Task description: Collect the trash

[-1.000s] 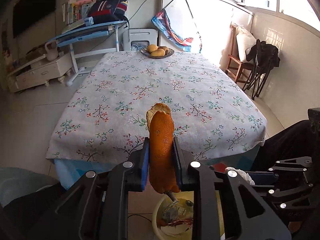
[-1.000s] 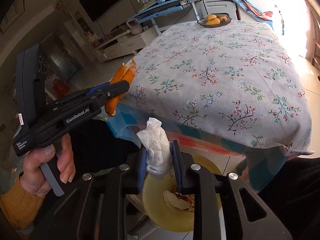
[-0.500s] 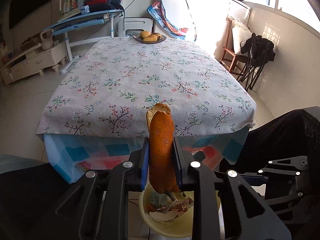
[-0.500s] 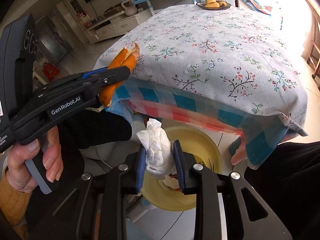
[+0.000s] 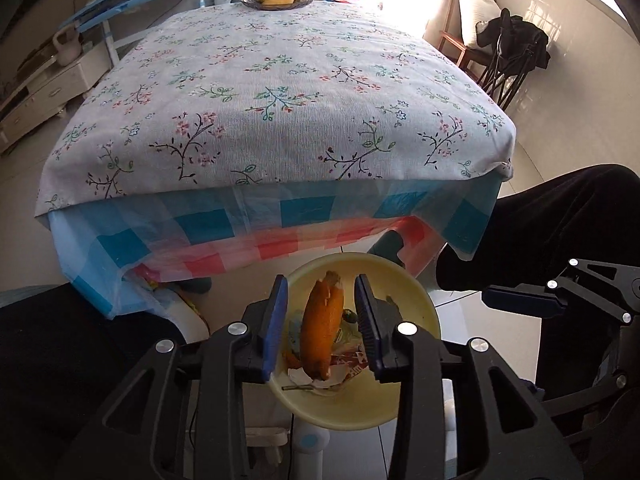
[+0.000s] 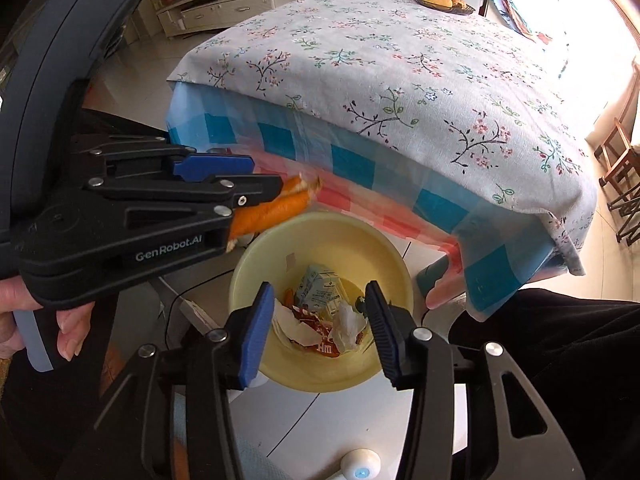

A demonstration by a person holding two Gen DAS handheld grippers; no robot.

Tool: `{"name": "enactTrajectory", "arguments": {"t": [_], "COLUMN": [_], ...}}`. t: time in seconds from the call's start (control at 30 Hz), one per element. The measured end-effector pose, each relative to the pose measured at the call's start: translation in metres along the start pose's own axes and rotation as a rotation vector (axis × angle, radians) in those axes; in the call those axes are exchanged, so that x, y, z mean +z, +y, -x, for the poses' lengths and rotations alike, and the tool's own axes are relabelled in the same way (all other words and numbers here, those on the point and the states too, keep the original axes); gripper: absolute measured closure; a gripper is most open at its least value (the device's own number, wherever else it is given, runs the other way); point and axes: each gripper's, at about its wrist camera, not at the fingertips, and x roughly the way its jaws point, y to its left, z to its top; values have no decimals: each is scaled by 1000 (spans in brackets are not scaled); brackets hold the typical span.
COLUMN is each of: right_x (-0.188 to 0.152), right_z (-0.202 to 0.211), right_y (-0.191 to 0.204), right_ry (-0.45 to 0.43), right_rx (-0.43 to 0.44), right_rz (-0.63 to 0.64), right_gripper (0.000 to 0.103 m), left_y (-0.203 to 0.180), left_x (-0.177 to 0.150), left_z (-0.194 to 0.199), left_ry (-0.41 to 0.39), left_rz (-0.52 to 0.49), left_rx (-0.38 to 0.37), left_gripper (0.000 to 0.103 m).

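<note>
Now the table (image 5: 280, 92) with its floral cloth fills less of both views than a second ago, and the yellow bin (image 6: 320, 248) on the floor at its near edge takes up more. Both grippers point further down over the bin than before. The left gripper (image 5: 322, 320) has just been opening its jaws: the orange peel (image 5: 322, 328), clamped a moment ago, now sits loose between the blue pads with a gap on each side, above the bin's mouth. The right gripper (image 6: 318, 332) has just been opening too; nothing is between its jaws, and the white tissue (image 6: 348, 322) it pinched earlier lies in the bin among a small carton (image 6: 320, 286) and wrappers.
</note>
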Motion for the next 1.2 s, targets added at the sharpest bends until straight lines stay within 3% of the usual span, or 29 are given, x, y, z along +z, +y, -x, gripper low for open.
{"name": "enactTrajectory", "arguments": {"t": [0.03,0.13,0.27,0.6,0.73,0.97,1.2], "right_x": [-1,-1,-2,-9,-8,-11,-16], "right_z": [3,14,36,98,112,132,149], "right_y": [-4,-18,-31,-21,-17,6,10], "right_ry": [-13,-64,-175,-529,-619,-735,-799], "right_rx": [4,11,14,-145,-210,-271,-281], "right_rz": [-18,-89,-169,-197,-201,-116,-117], "right_gripper": [49,35,27,9,9,8,8], "left_y": [2,6,3,-19,-32,-28,-19], "left_x": [1,3,7,7,4,-9,-16], "left_z": [5,23,55,135,167,183,196], "left_ry": [-22,-108,-248,-540,-648,-661,-684], "left_rz": [8,31,44,73,26,3,69], "left_rx": [14,50,94,113,176,250,252], "left_gripper": [46,27,16,10,7,7,7]}}
